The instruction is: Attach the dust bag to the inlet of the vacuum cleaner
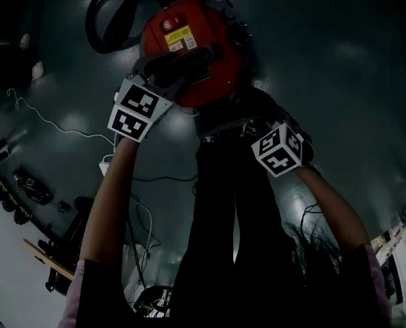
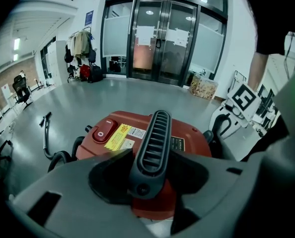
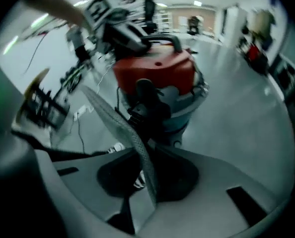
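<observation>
The red vacuum cleaner [image 1: 193,43] stands on the grey floor right in front of me. In the left gripper view my left gripper [image 2: 152,158] is shut on its black ribbed carrying handle [image 2: 155,130], which runs across the red lid [image 2: 187,135]. The right gripper view shows my right gripper [image 3: 145,178] shut on a thin grey woven edge of the dust bag [image 3: 115,120]. That edge slants up toward the black inlet [image 3: 145,99] on the side of the vacuum's grey drum [image 3: 187,108]. In the head view the right gripper [image 1: 261,128] sits low beside the drum, its jaws hidden in the dark.
A black hose [image 1: 107,16] curls on the floor behind the vacuum. White cable [image 1: 46,121] and tools [image 1: 25,190] lie to the left. Glass doors [image 2: 162,38] and a coat rack [image 2: 80,51] stand far off across the floor.
</observation>
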A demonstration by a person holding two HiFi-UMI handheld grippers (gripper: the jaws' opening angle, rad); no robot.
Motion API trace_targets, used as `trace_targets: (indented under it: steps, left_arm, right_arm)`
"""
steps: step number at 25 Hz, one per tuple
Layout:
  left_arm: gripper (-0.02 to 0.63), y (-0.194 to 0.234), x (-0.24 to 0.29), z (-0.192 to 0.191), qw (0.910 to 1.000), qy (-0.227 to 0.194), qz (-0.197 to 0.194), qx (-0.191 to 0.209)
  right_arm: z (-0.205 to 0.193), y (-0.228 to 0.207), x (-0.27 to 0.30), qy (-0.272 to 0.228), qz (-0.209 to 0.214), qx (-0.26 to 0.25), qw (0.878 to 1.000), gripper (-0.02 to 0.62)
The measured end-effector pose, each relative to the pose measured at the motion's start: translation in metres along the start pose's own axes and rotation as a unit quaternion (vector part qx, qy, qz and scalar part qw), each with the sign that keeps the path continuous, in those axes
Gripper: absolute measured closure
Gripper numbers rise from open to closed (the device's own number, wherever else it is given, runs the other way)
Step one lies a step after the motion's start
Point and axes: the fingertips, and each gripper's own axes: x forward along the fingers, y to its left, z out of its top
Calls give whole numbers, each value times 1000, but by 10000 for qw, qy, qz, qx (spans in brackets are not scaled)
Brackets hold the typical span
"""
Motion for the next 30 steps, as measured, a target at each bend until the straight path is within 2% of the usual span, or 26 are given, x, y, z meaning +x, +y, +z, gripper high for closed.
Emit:
trace_targets:
  steps: [2,3,4,5,7,8,9,10,11,12,13,14,15,17,18,19,20,24,25,26,28,30]
  left_arm:
    - [417,0,-1,0,10000,-26,20,-11]
    - [417,0,-2,0,10000,-31,21,-14]
    - [417,0,-2,1,10000,-33,24,-19]
    - [416,1,-2,1,10000,-33,33,-24]
    - [417,2,-2,0,10000,-12,57,-34]
    - [417,2,-2,-1,10000,9,61,-42]
    - [417,2,-2,-2,10000,27,60,-52]
    - [417,2,-1,-3,10000,40,62,-62]
    - [417,2,-1,-3,9999,49,69,-70]
    - [417,3,0,-2,9999,61,79,-78]
    - [417,3,0,-2,9999,81,84,-86]
    - [417,2,0,-2,9999,104,83,-96]
    - [417,2,-1,-2,9998,122,80,-104]
    - [416,2,-1,-2,9998,134,85,-113]
    - [416,3,-1,-2,9998,133,95,-114]
    - [416,4,-1,-1,9998,130,104,-113]
    - [416,4,0,-1,9998,123,109,-110]
    - [416,9,2,-3,9997,162,133,-104]
    - [416,9,2,-5,9997,202,123,-119]
    - [416,8,3,-6,9996,232,102,-133]
    - [416,5,2,-4,9996,230,58,-142]
    - [416,2,-3,0,9997,187,56,-128]
  right_arm:
    - [-2,0,0,-77,266,1149,9930,506]
    - [-2,0,0,-83,331,1410,9894,506]
    - [-2,0,0,-61,316,1443,9890,506]
    - [-1,0,-1,-18,206,1220,9923,506]
    - [5,1,-2,103,-246,-9,9996,506]
    - [6,2,-1,170,-424,-539,9975,506]
    - [5,3,1,215,-446,-547,9973,506]
    - [3,2,3,220,-316,3,9993,508]
    - [1,-1,5,182,-111,844,9962,508]
    - [-2,-3,6,120,82,1635,9864,508]
    - [-4,-4,7,63,202,2142,9766,509]
    - [-5,-5,6,26,220,2261,9738,509]
    - [-4,-5,5,15,131,1980,9801,509]
    - [3,-5,2,49,-204,586,9981,508]
    - [6,-5,3,73,-311,-130,9994,508]
    - [8,-5,4,95,-315,-593,9977,508]
    - [8,-5,6,117,-224,-742,9969,508]
    - [9,-8,13,151,418,-6,9990,508]
    - [9,-7,14,142,518,11,9986,508]
    - [7,-6,13,150,530,-152,9984,508]
    - [3,-5,6,278,310,-963,9945,506]
    - [-1,0,-2,501,68,-1952,9795,489]
